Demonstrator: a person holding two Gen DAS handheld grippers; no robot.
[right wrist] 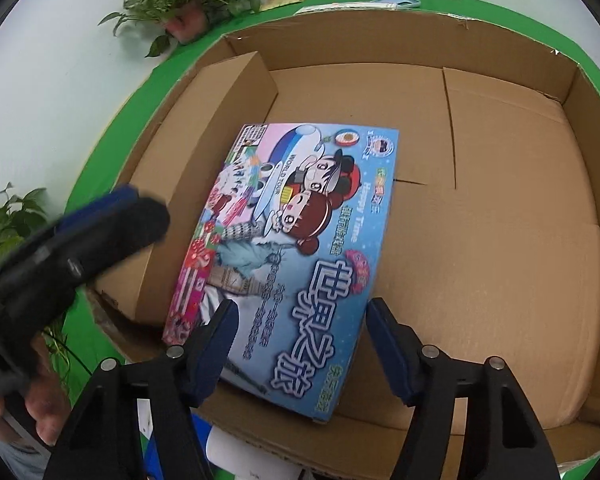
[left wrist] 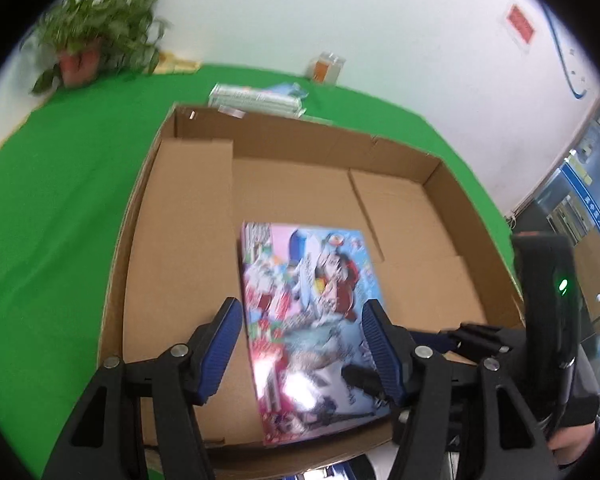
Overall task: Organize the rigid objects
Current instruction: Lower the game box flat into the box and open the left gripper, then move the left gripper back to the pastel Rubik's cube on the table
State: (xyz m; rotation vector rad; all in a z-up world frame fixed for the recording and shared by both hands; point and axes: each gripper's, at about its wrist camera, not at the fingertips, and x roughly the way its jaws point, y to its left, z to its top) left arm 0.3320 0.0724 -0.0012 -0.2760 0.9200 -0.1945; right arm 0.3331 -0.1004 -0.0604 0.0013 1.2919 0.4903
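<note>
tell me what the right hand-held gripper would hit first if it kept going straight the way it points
Most likely the colourful game box lying flat in the cardboard box. The right hand-held gripper points down at its near end, pads either side, seemingly not pressing it. Depth is hard to judge.

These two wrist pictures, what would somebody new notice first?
The bright cartoon game box lying flat inside the big open cardboard carton stands out first. Next comes the vivid green tablecloth under the carton, with a leafy potted plant at its far left corner. Blue-padded fingers hover over the game box's near end.
</note>
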